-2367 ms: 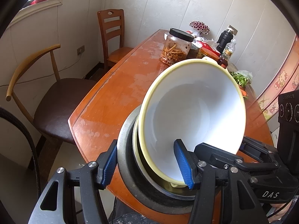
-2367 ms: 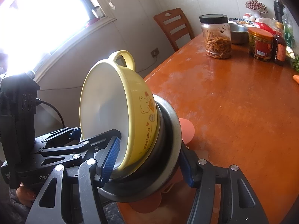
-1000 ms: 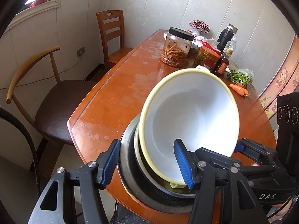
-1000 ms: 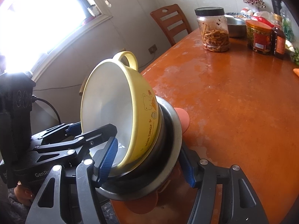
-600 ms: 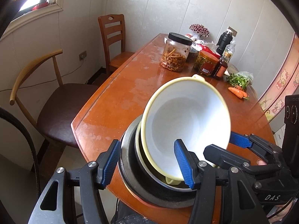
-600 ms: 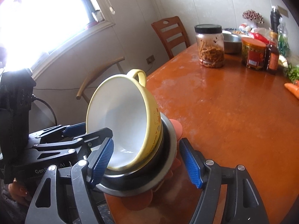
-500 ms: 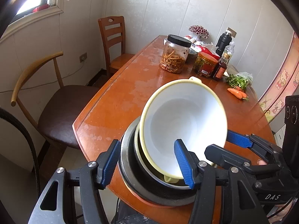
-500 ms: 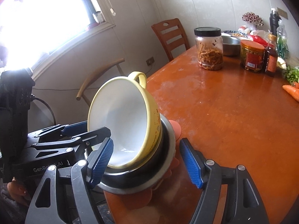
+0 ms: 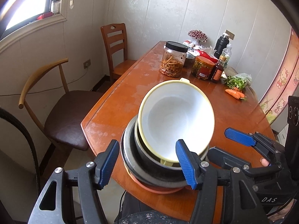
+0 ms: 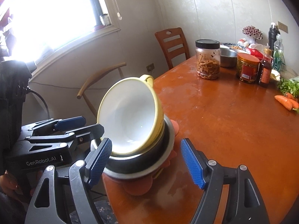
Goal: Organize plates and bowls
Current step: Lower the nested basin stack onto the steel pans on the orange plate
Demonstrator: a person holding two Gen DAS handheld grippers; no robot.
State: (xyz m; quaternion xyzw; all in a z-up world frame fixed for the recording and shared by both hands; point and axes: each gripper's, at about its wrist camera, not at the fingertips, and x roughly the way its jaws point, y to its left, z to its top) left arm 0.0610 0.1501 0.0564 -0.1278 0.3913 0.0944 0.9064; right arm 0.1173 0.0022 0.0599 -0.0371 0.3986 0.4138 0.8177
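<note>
A yellow bowl with a white inside and a handle leans tilted in a steel bowl. Both rest on an orange plate at the near corner of the wooden table. My left gripper straddles the stack's near rim with its jaws opening and a gap beside the steel bowl. My right gripper straddles the stack from the other side, jaws also opening, neither pad pressing on it.
At the table's far end stand a black-lidded jar, a red-lidded jar, a sauce bottle and a steel bowl. Carrots and greens lie at the right. Two chairs stand left of the table.
Both grippers have drawn back and up from the stack, and their jaws have widened off the bowls. The stack now looks smaller and stands free on the table.
</note>
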